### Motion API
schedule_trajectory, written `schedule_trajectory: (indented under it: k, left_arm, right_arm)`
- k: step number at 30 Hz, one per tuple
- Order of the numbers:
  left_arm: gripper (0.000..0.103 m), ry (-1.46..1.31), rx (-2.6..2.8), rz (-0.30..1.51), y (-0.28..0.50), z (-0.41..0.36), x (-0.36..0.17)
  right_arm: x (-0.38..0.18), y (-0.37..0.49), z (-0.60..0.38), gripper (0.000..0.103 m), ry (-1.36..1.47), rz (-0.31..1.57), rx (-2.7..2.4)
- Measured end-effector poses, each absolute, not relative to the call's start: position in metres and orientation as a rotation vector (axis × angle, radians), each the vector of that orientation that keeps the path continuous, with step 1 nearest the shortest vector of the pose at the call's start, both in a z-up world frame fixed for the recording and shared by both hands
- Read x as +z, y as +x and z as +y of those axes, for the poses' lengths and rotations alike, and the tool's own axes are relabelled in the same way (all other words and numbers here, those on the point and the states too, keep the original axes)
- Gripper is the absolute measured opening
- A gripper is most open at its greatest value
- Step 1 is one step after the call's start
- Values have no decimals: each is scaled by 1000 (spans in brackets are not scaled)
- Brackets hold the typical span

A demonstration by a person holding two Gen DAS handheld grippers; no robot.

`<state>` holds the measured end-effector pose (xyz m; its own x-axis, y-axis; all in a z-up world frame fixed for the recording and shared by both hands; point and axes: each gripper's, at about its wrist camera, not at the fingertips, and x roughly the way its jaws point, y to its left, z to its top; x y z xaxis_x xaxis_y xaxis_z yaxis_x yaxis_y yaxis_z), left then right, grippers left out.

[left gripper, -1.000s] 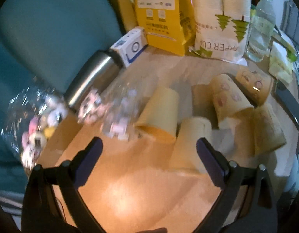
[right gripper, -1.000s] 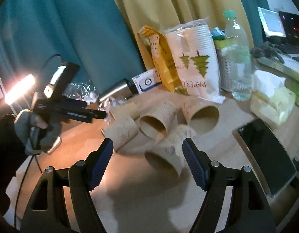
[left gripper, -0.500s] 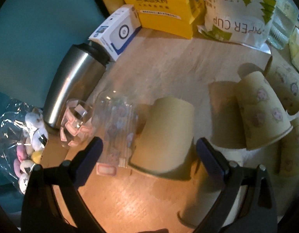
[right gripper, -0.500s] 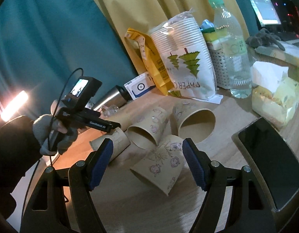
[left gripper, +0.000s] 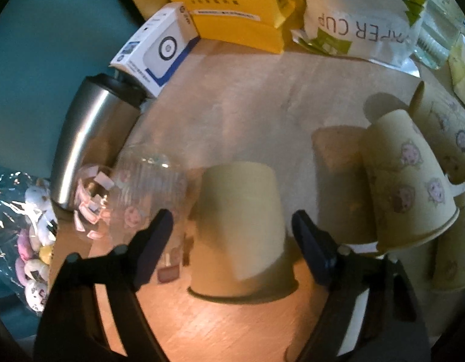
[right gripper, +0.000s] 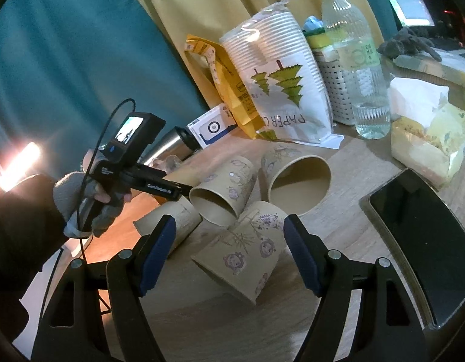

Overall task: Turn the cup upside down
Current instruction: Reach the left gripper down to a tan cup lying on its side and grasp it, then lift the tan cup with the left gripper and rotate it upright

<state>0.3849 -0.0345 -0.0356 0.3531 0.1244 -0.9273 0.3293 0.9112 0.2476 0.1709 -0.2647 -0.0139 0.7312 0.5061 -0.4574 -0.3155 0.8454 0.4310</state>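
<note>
Several paper cups lie on their sides on the wooden table. In the left wrist view a plain tan cup (left gripper: 241,229) lies with its rim toward me, between the open fingers of my left gripper (left gripper: 232,241), not touching them. A printed cup (left gripper: 407,181) lies to its right. In the right wrist view my right gripper (right gripper: 229,250) is open, with a printed cup (right gripper: 247,253) lying between its fingers, mouth toward the lower left. Two more cups (right gripper: 223,193) (right gripper: 295,181) lie behind it. The left gripper (right gripper: 160,187) shows at the left, held by a gloved hand.
A steel flask (left gripper: 90,141), clear plastic cups (left gripper: 141,193), a white box (left gripper: 157,48), a yellow bag (left gripper: 235,3) and a paper-cup pack (right gripper: 280,90) line the back. A water bottle (right gripper: 359,69), tissue pack (right gripper: 428,141) and black tablet (right gripper: 425,241) sit at the right.
My left gripper has moved forward and down until the plain cup lies between its fingers. My right gripper has closed in on the nearest printed cup.
</note>
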Motion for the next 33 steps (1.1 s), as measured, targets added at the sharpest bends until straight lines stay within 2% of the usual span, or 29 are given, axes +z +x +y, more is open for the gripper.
schedule_trajectory:
  k: [3,5,6,7,14,20,26,33]
  left_arm:
    - [71,417,-155,1216,383,-35,-35]
    - [69,405,-157,1216,382,-34,-35]
    - [62,400,-152,1210,381,-34,-34]
    - [61,392,-141,1205,380,-32,-33]
    - [61,324,-152,1182,371,-27,-19]
    - [61,284,-176,1106,352,-22,16]
    - [61,266,-242,969,295,-28,63]
    - [61,164,-294,801,186,-34,93]
  right_arm:
    - [-12,169,-262,77,335,594,461]
    - [-11,168,-262,77,335,593,461]
    - [-11,168,-261,77,336,592,459]
    - [-10,167,-261,77,336,589,455]
    - [-6,163,-259,77,329,574,438]
    - [0,155,-254,77,311,554,433]
    - [7,143,-245,77,284,537,439]
    - [27,111,-236,77,294,479,496]
